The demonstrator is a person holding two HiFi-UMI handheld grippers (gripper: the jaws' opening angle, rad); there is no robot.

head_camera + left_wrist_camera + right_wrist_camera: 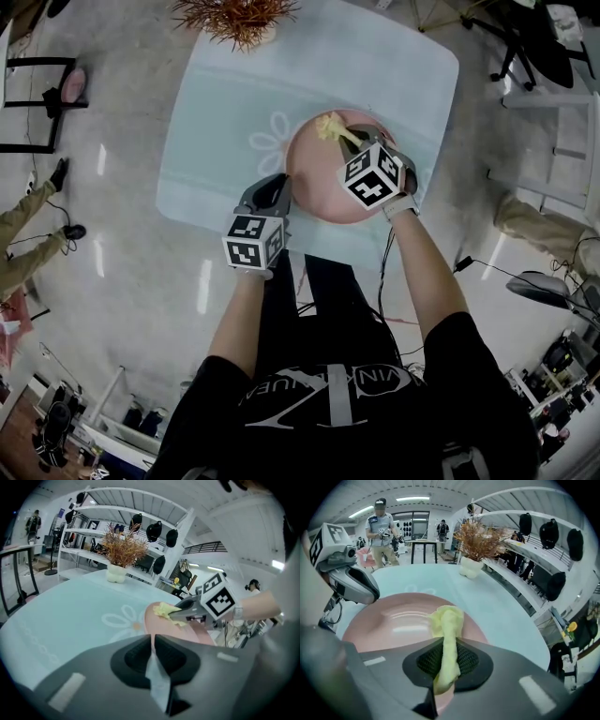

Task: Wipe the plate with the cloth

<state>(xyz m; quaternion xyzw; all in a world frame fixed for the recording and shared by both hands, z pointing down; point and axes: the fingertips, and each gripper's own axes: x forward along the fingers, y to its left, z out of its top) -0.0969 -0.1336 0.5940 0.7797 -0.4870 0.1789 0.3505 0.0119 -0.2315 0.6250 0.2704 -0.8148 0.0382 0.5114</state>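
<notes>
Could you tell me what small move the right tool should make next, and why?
Probably sweep the right tool sideways across the pink plate, keeping the yellow cloth pressed down. Its jaws are clamped on the cloth, whose free end sits near the plate's far side, with most of the surface bare beside it.

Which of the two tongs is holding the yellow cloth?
The right tongs: the yellow cloth is pinched between them over the pink plate. The left tongs hold none.

pale-blue table (225, 122) | on it: pink plate (314, 164), potted dried plant (239, 17)
</notes>
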